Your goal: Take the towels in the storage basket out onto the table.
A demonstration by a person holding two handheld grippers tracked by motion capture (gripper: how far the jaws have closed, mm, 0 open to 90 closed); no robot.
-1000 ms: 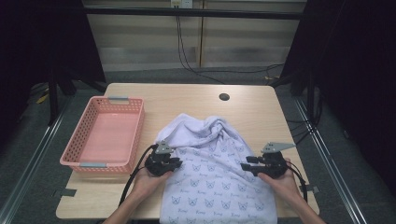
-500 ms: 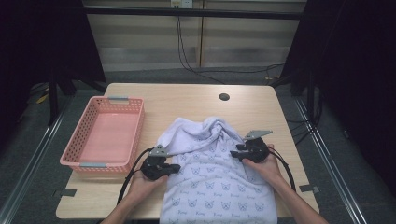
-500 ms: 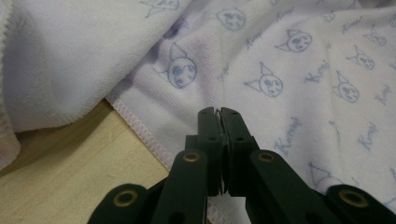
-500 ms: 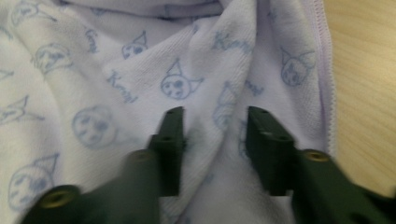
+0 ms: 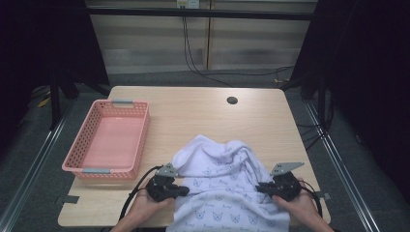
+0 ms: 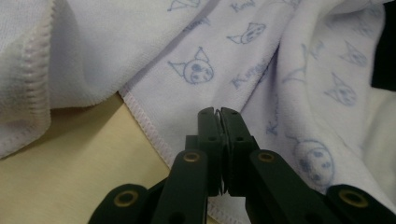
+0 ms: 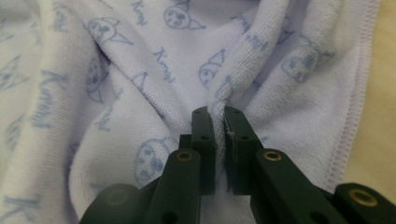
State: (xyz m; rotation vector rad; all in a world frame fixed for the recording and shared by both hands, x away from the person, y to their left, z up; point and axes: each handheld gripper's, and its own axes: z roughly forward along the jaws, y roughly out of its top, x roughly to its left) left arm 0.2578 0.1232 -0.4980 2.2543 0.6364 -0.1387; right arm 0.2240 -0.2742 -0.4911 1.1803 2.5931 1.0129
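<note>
towel [image 5: 227,188] lies lengthwise toward the person.

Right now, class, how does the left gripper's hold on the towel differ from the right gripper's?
The left gripper pinches flat cloth beside the towel's stitched hem; the right gripper, whose fingers have just been closing, pinches a raised fold farther from its hem. The left sits at the towel's left side, the right at its right. Both are shut on the towel.

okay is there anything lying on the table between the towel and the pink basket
Nothing visible does. The towel lies at the near edge, pinched by the left gripper and right gripper. The pink basket sits to its left, with bare table between them.
</note>
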